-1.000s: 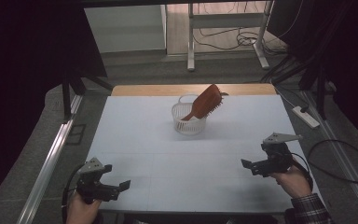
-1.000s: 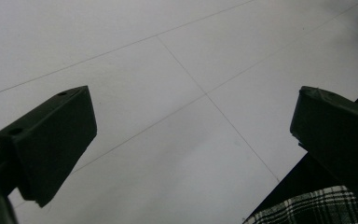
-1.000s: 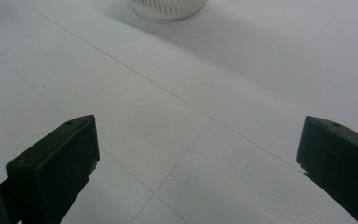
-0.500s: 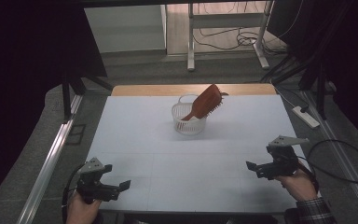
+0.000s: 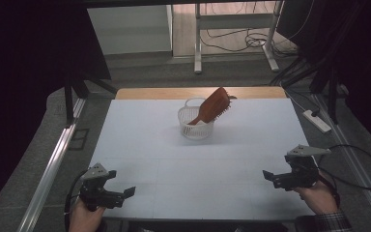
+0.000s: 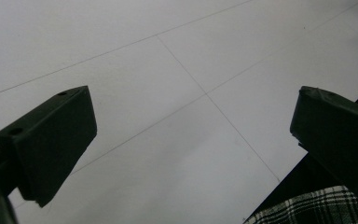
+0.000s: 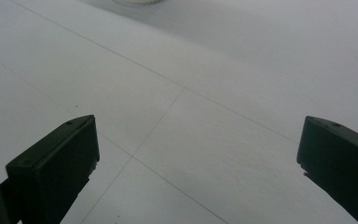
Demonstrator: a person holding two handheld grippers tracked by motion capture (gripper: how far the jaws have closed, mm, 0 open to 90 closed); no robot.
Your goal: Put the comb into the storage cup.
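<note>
Right gripper (image 5: 270, 176) has drifted nearer the person (fingers spread wide).

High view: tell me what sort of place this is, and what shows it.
Probably a lab or workshop set up for recording handling tasks. A white table holds just a basket with a hairbrush in it, loose cables run across the floor behind, and a power strip lies beside the table.

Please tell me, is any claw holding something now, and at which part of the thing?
Nothing is held. The left claw and the right claw are both open over the bare table. The hairbrush stands in the basket, far from both.
</note>
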